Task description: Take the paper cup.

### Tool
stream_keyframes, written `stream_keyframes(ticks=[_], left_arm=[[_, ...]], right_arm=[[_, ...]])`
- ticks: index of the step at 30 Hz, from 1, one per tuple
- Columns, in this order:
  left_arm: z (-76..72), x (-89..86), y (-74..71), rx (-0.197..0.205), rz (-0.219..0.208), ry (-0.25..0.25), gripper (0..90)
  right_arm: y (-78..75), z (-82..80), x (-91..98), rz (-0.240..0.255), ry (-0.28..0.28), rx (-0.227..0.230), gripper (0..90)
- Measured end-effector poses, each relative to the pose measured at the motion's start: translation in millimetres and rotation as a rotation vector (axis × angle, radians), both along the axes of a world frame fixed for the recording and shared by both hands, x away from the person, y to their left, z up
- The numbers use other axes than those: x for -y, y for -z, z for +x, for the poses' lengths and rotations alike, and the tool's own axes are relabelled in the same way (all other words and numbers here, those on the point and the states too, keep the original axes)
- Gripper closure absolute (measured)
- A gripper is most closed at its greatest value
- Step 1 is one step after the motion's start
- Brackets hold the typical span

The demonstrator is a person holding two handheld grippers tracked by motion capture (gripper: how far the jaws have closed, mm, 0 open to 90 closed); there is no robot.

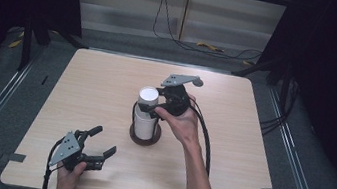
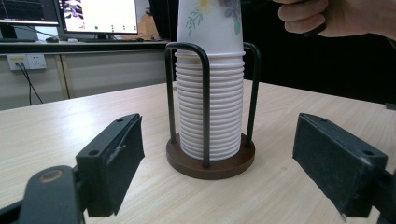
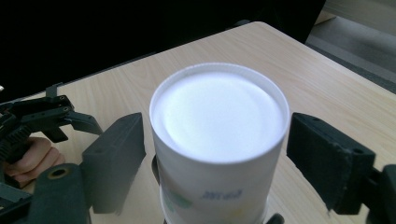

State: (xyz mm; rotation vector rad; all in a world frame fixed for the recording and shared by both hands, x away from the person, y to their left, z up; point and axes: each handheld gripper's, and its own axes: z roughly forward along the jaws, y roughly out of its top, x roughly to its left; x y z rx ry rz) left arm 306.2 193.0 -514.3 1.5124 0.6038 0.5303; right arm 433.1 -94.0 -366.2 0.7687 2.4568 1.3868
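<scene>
Your left gripper (image 1: 97,152) rests wide open and empty near the table's (image 1: 231,134) front edge. Mid-table, your right gripper (image 3: 212,149) brackets the top paper cup (image 3: 219,140), jaws spread, not yet touching. Those cups (image 2: 212,102), nested upside down in the wire cup holder (image 2: 210,158), are light, thin and crushable: pinch gently below the rim. Whether they stick together you can't tell.

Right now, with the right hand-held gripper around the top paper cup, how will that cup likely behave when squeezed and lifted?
The top paper cup looks thin-walled, so it probably dents under a hard squeeze. It is likely very light. Nested upside down on the cup stack inside the wire holder, it may drag the next cup along. The right hand-held gripper has its jaws open either side.
</scene>
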Motion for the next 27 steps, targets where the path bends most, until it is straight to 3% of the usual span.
stream_keyframes(ticks=[4, 11, 27], left_arm=[[0.1, -0.5, 0.0, 0.002, 0.005, 0.004, 16.2], [0.0, -0.2, 0.0, -0.002, 0.002, 0.007, 16.2], [0.0, -0.3, 0.0, -0.002, 0.004, 0.008, 16.2]], right_arm=[[1.5, 2.4, -4.2, -0.023, -0.016, -0.026, 24.5], [-0.3, 3.5, -6.5, -0.039, -0.012, -0.016, 30.3], [-10.8, -1.7, 0.5, 0.035, 0.000, 0.044, 33.4]])
